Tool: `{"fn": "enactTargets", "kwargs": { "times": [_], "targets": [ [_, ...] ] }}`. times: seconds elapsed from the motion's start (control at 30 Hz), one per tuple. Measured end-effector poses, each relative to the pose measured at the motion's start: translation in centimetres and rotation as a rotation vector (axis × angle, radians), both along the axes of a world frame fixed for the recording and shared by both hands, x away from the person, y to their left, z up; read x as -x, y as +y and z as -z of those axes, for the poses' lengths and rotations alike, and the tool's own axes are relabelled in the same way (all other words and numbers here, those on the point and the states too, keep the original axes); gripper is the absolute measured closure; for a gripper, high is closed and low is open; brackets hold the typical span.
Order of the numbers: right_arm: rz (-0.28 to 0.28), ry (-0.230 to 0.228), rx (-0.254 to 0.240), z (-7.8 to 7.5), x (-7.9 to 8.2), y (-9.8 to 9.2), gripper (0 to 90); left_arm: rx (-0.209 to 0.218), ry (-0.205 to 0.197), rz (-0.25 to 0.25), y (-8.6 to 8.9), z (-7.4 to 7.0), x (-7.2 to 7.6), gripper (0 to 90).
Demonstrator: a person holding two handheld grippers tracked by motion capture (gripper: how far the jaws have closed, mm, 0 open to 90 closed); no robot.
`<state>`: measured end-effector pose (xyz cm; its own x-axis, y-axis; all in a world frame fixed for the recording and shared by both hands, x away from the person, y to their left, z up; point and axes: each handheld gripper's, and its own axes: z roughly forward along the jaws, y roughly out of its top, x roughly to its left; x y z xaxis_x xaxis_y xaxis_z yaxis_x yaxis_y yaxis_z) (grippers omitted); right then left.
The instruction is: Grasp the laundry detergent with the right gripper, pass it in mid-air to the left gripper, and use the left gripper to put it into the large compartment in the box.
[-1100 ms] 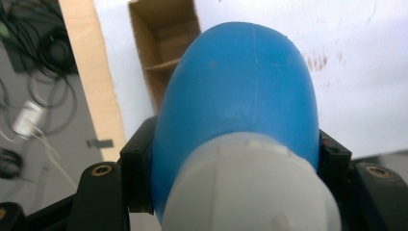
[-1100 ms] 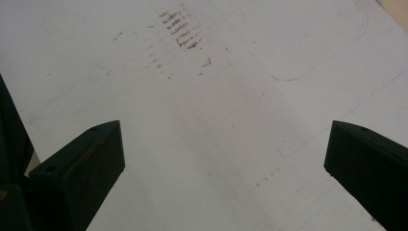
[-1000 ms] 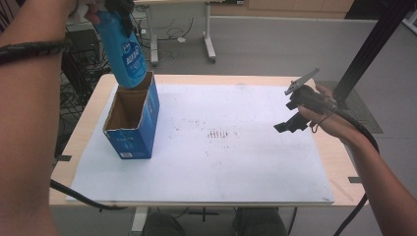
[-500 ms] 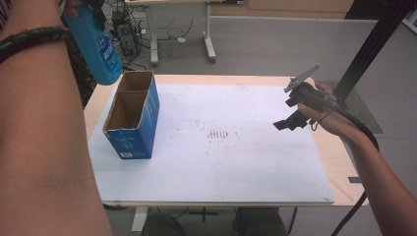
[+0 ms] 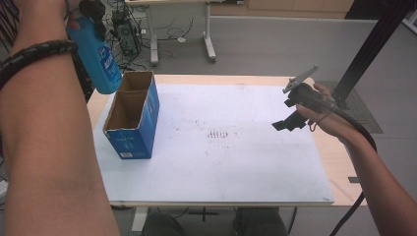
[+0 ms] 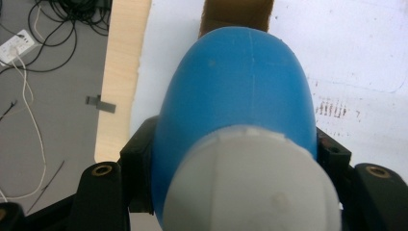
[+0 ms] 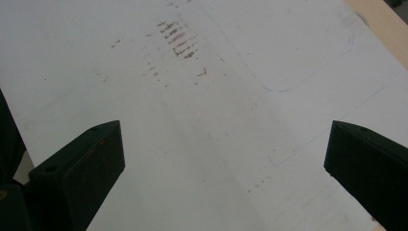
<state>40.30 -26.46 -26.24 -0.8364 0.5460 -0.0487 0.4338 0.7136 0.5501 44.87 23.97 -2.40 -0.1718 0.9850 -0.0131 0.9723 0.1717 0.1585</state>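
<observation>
- The blue bottle [image 5: 96, 56] was sitting w/ its lower end down in the blue cardboard box [image 5: 132, 118] a sec ago — now it's up and clear of it, hanging in the air over the table's far left corner, just beside the box's far end, slightly tilted.
- Left tongs [image 5: 91, 10] are clamped on the bottle near its top; in the left gripper view the black jaws press both flanks of the blue body [image 6: 235, 91], grey cap [image 6: 250, 183] nearest the camera. No slack that I can see — the grip has held through the lift.
- From that same view the bottle points down at the white sheet [image 6: 346, 57], w/ a strip of the brown box mouth [image 6: 235, 14] just past its far end.
- The box itself hasn't budged: same spot at the left of the sheet, open top up, both compartments look empty from above.
- Right tongs [image 5: 287, 118] are wide open w/ nothing between them — the right gripper view shows just bare sheet and some reddish smudges [image 7: 180, 41] between the jaws. That hand has stayed put over the right side of the table [image 5: 339, 162].
- What it means, imo: the take-out part looks done. What's left is setting the bottle down somewhere, prob. on the open sheet; the idle right hand could steady the box or take a handover, can't say which.
</observation>
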Motion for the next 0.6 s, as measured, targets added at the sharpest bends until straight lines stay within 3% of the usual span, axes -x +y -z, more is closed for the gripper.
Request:
{"fn": "enactTargets", "kwargs": {
  "times": [0.27,0.6],
  "targets": [
    [0.005,-0.006,0.002,-0.1,0.2,-0.3,0.3,0.005,-0.002,-0.011,0.0,1.0,0.0,36.4],
    [0.006,-0.007,0.009,0.2,0.4,-0.4,0.4,0.017,0.012,-0.019,0.4,3.2,0.0,36.4]
  ]
}}
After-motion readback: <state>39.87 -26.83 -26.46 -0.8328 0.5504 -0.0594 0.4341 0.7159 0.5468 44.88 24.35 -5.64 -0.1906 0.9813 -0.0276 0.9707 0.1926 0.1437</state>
